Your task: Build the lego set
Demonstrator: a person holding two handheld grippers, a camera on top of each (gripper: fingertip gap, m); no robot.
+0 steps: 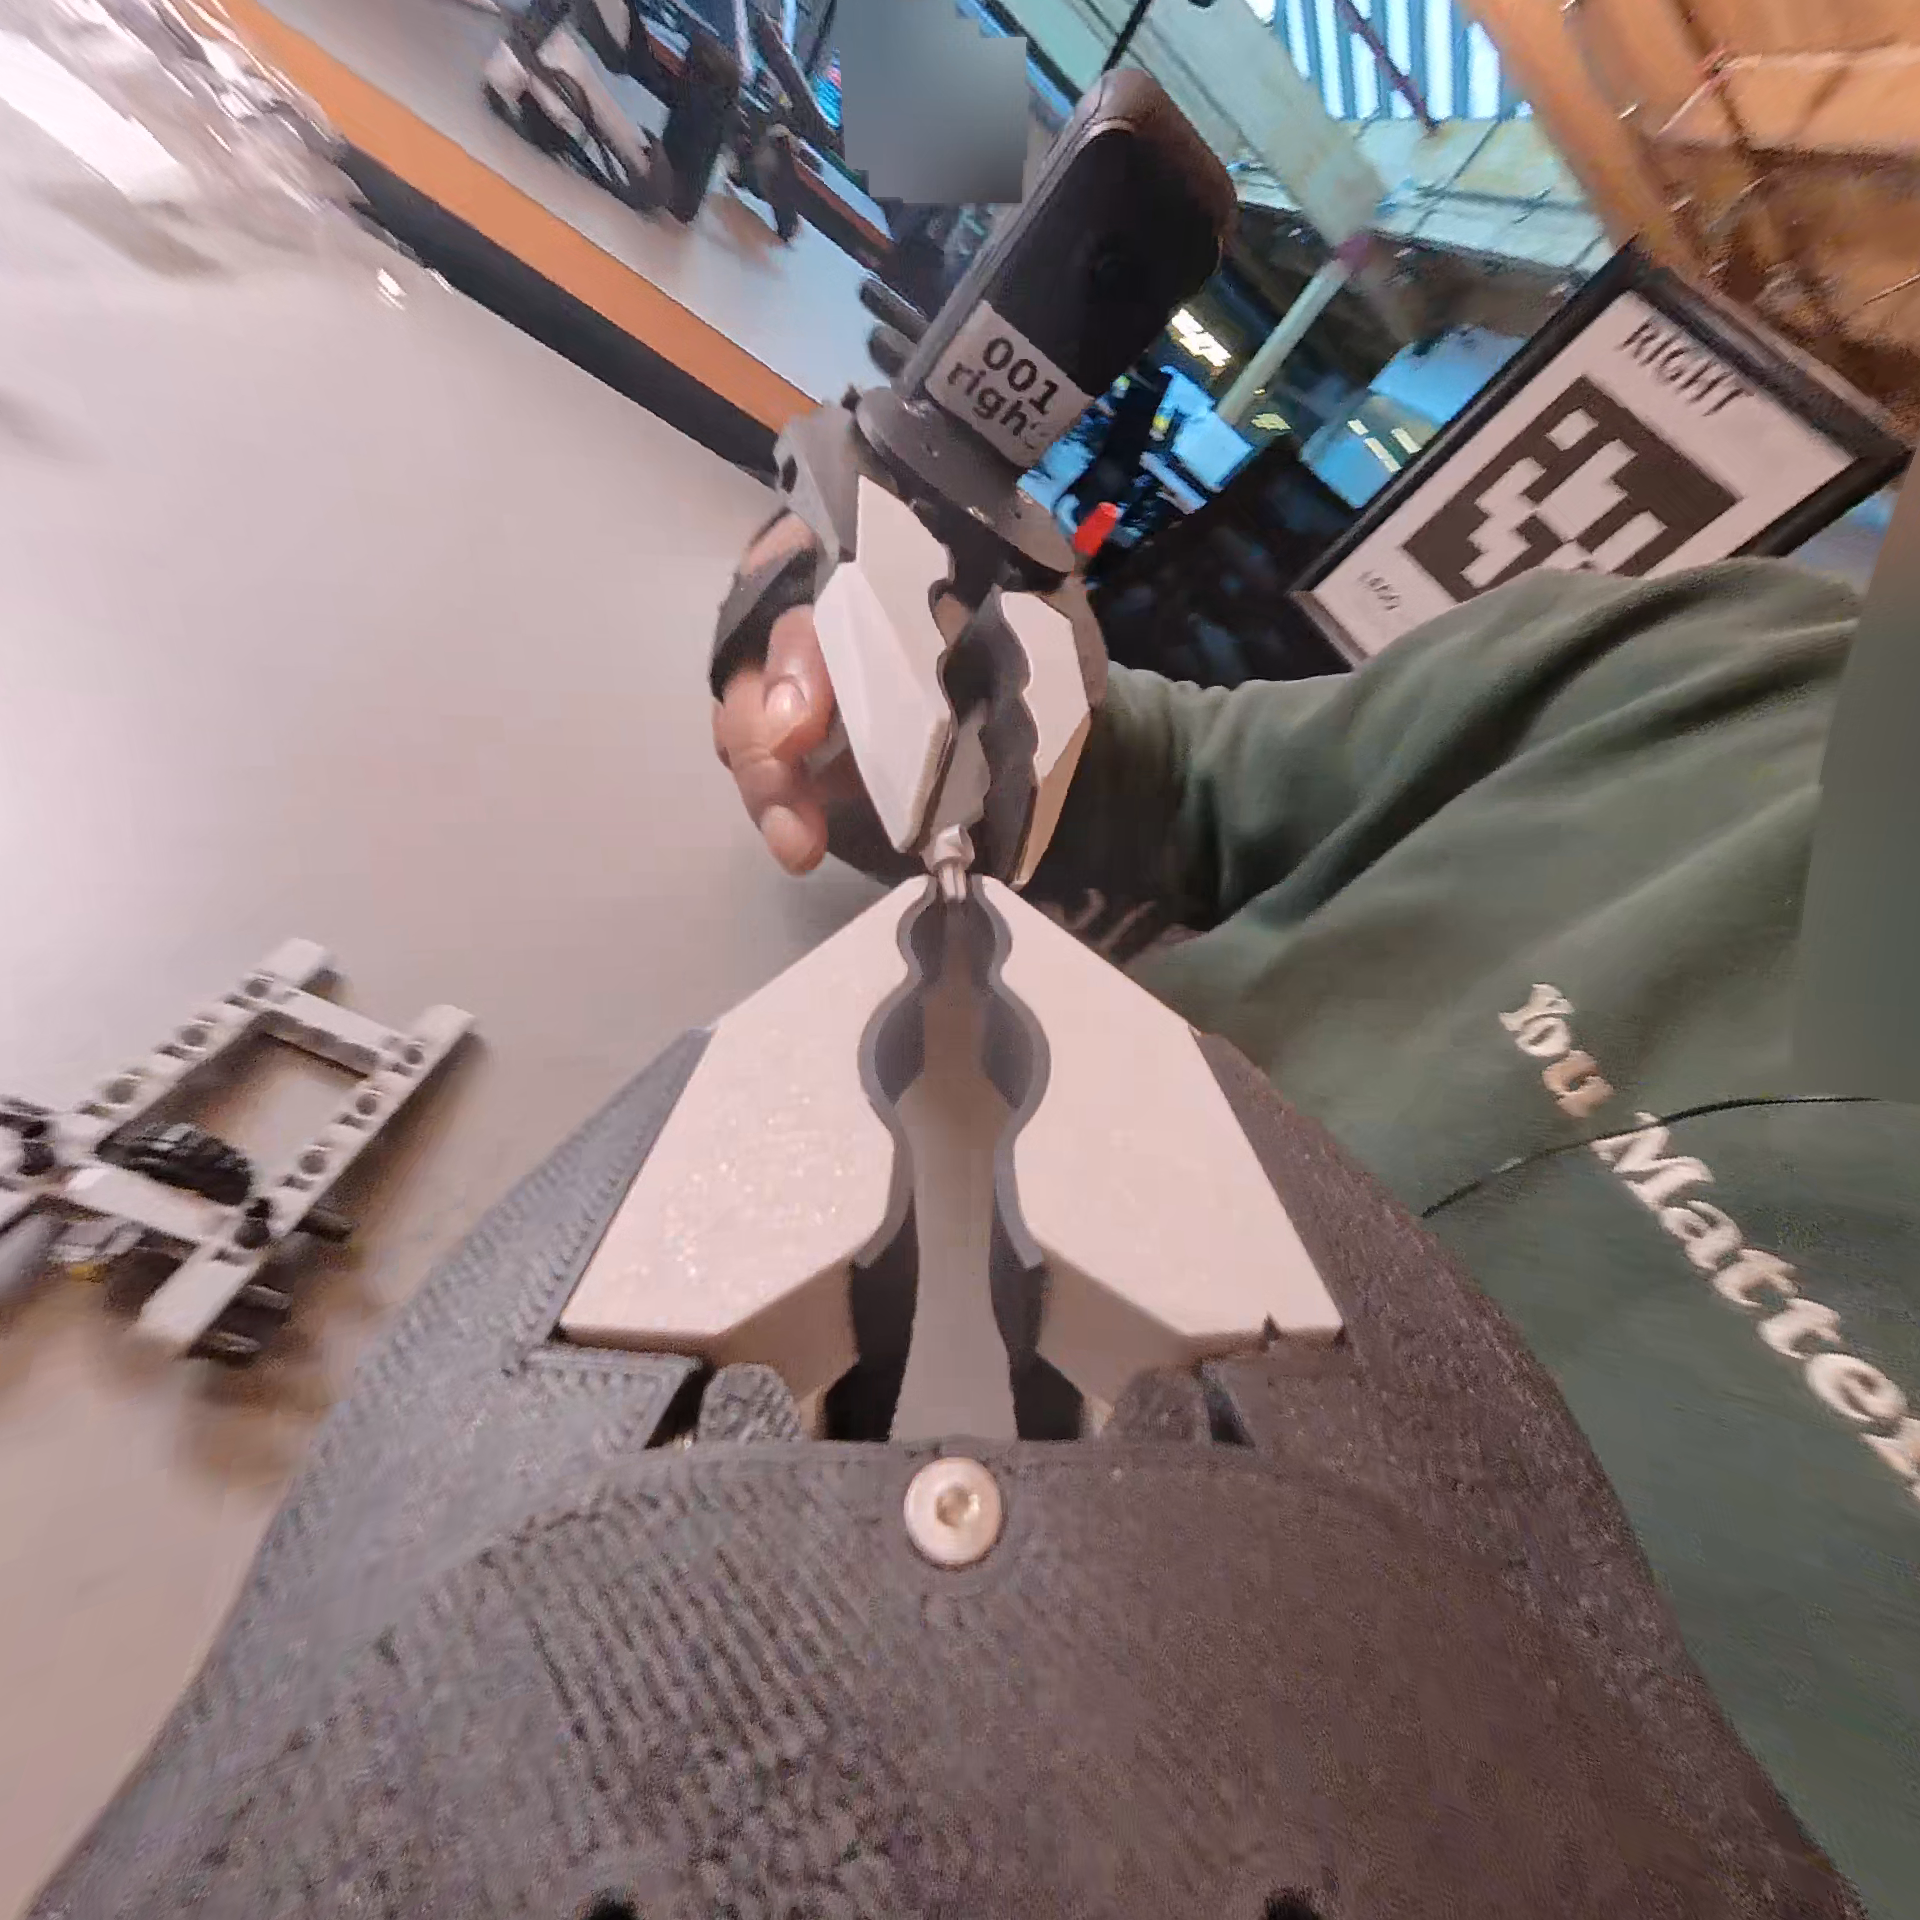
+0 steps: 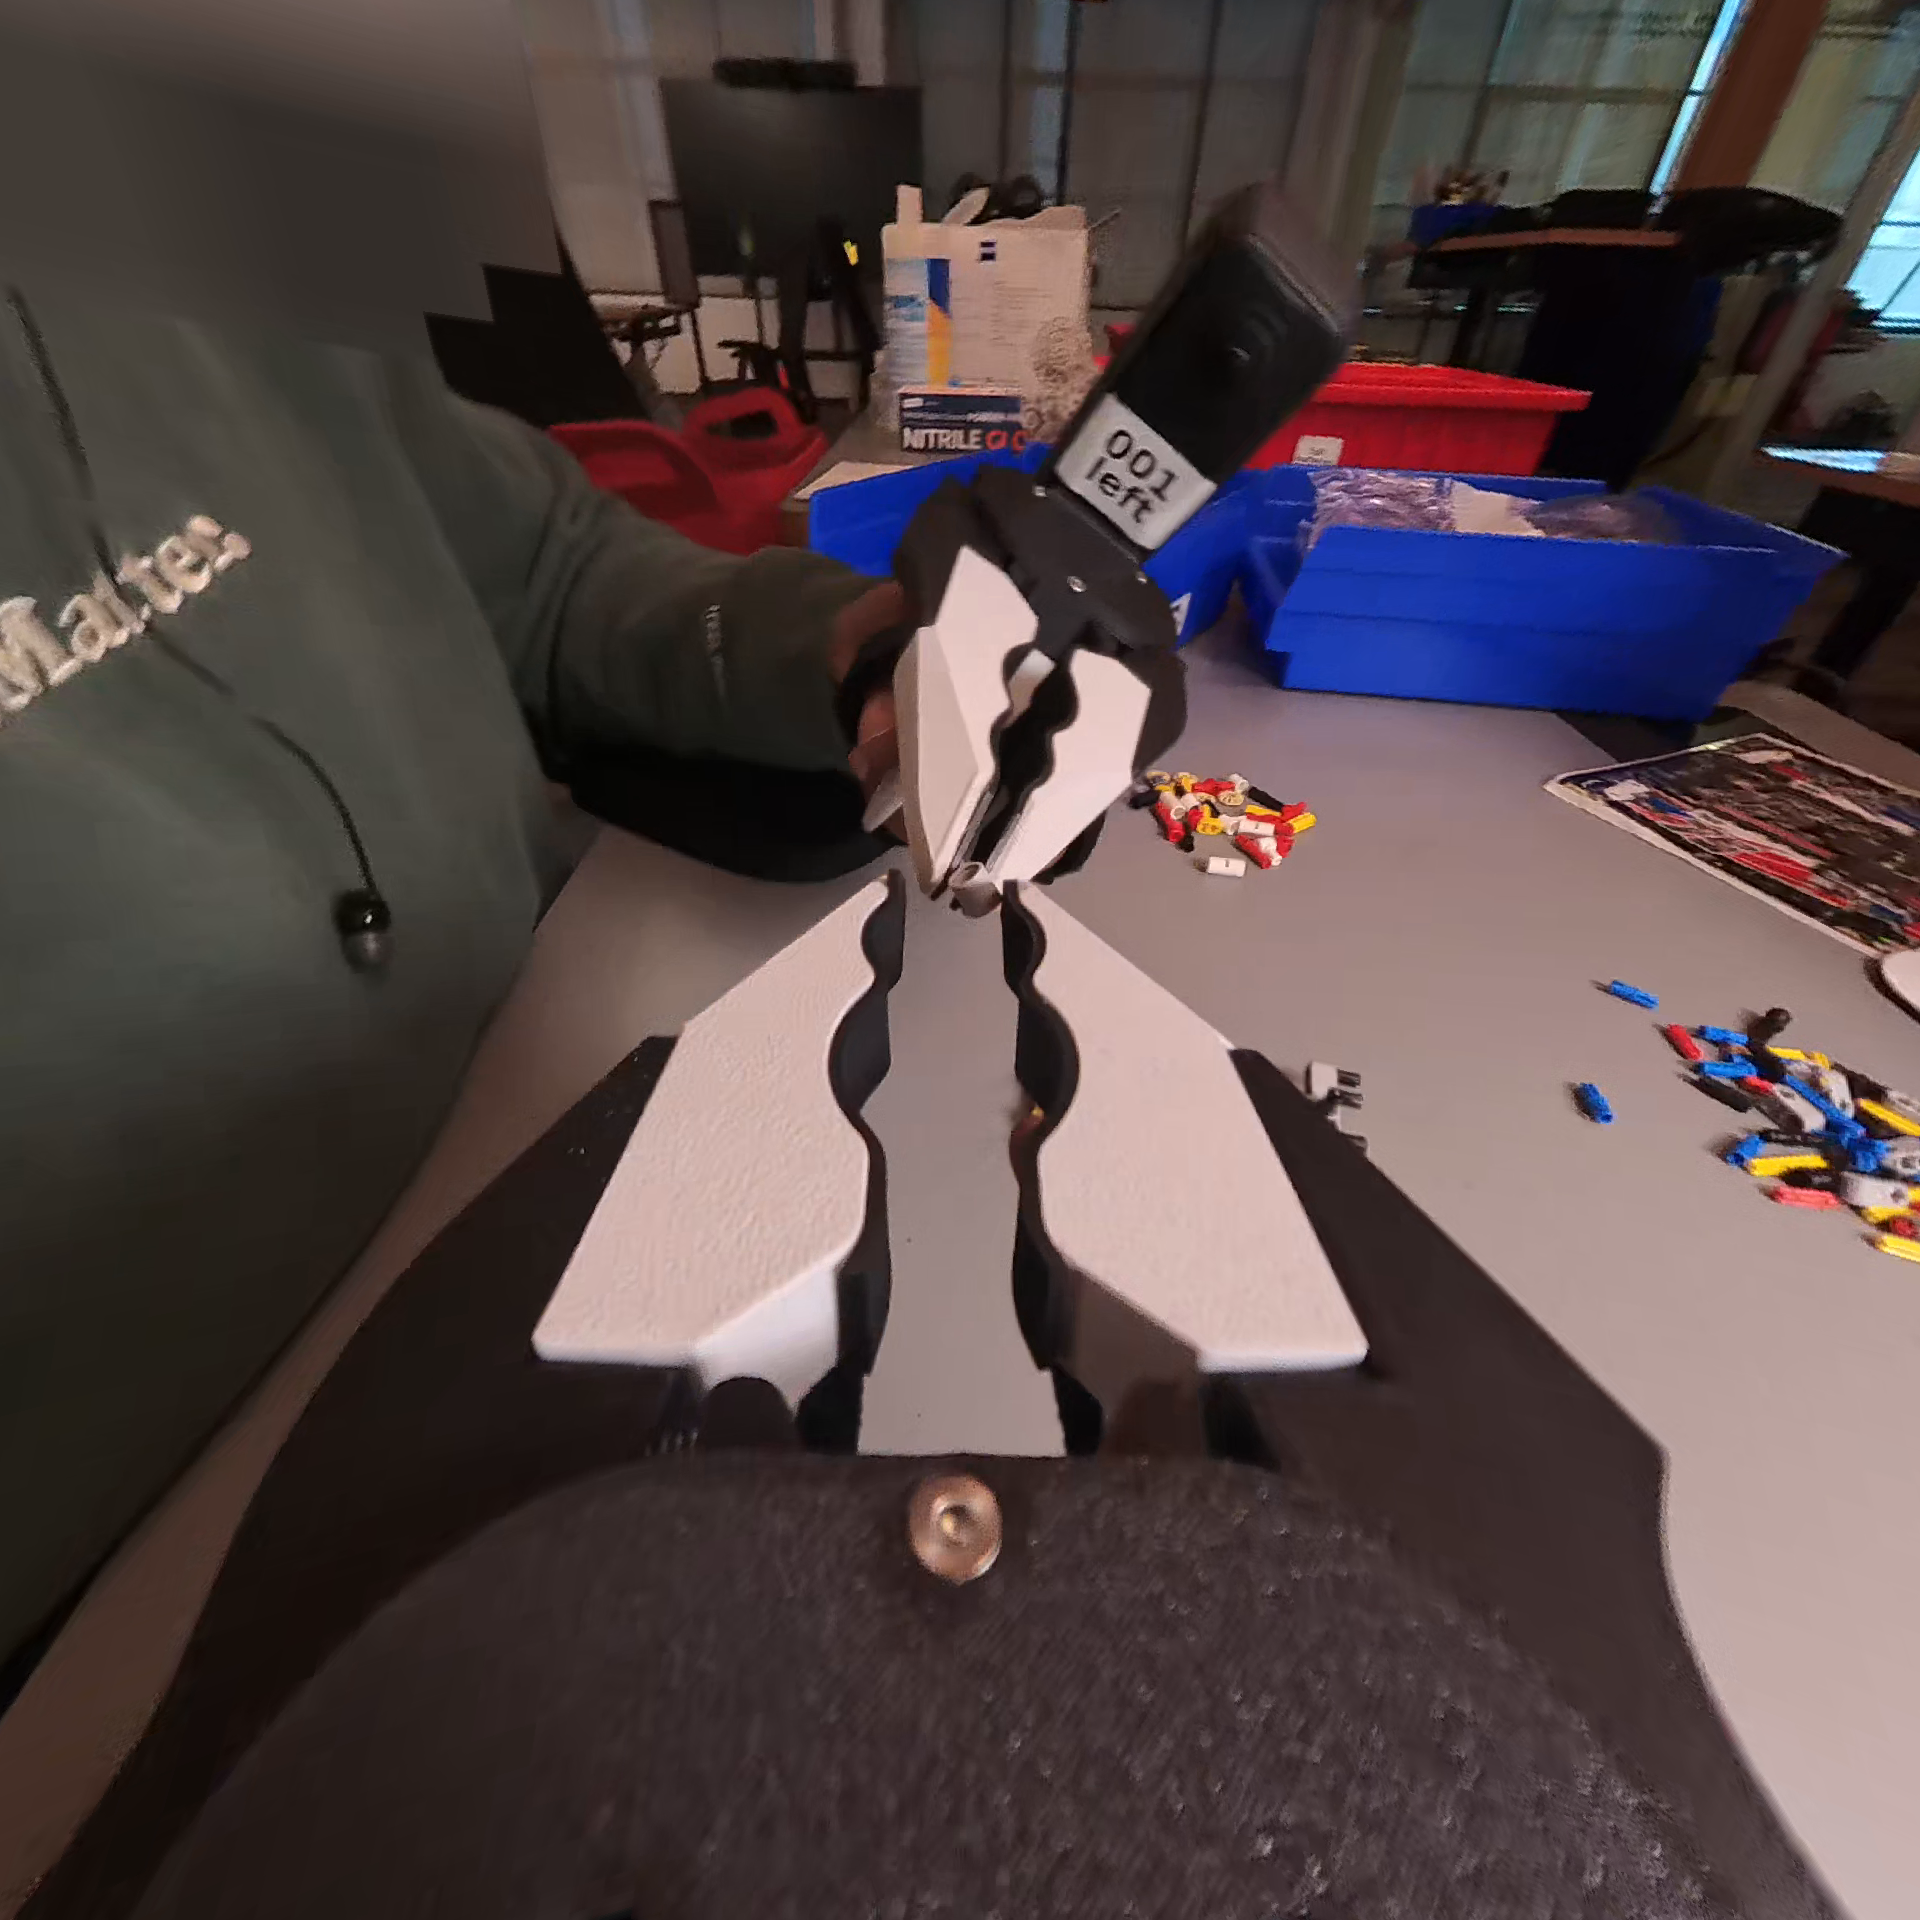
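My left gripper (image 1: 951, 899) is shut on a small grey lego piece (image 1: 950, 864) pinched at its fingertips and held in the air over the table. In the right wrist view the left gripper (image 2: 964, 878) comes down from above with that piece (image 2: 975, 894) at its tip. My right gripper (image 2: 951, 902) faces it tip to tip. Its jaws stand a little apart, one on each side of the piece, with table showing through the gap. It also shows in the left wrist view (image 1: 961, 831). A grey lego frame assembly (image 1: 239, 1143) lies on the table at the left.
Two piles of small coloured lego pieces (image 2: 1226, 816) (image 2: 1818, 1132) and a few loose ones lie on the grey table (image 2: 1455, 935). A printed booklet (image 2: 1766, 842) lies at the right. Blue bins (image 2: 1538, 592) and a red bin (image 2: 1434, 416) stand behind. A person's green sleeve (image 2: 644, 623) is at the left. The grippers are tip to tip, or close to it.
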